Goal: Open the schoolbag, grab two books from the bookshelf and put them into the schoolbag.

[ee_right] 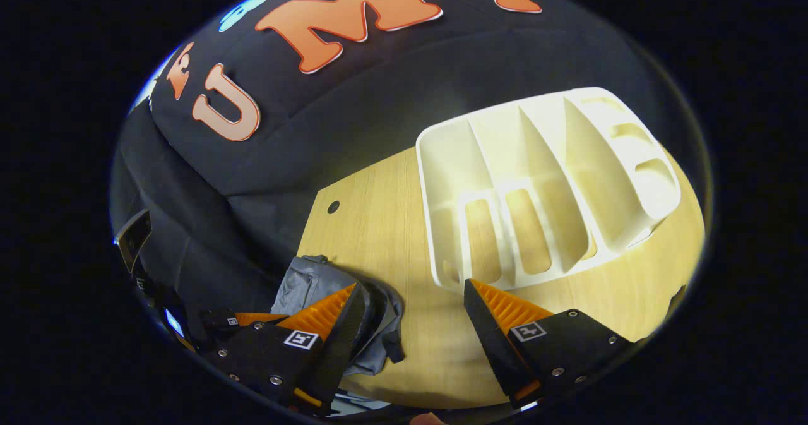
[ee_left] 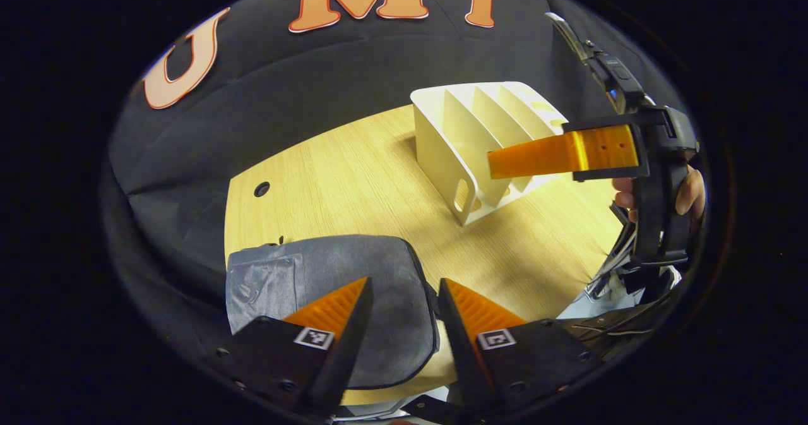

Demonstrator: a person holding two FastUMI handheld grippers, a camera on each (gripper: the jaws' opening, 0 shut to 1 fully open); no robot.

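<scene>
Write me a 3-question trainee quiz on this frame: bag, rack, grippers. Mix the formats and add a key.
1. True or false: the white rack has books standing in its slots.
2. Multiple choice: the left gripper is
A. shut on the schoolbag's zipper
B. open, with the grey schoolbag in front of it
C. shut on a book
3. Fill in: in the left gripper view, the right gripper is seen in front of the ____.

Key
1. False. The slots that show are empty, with table visible through the cut-outs.
2. B. Both grippers are open and hold nothing.
3. Rack.
</scene>
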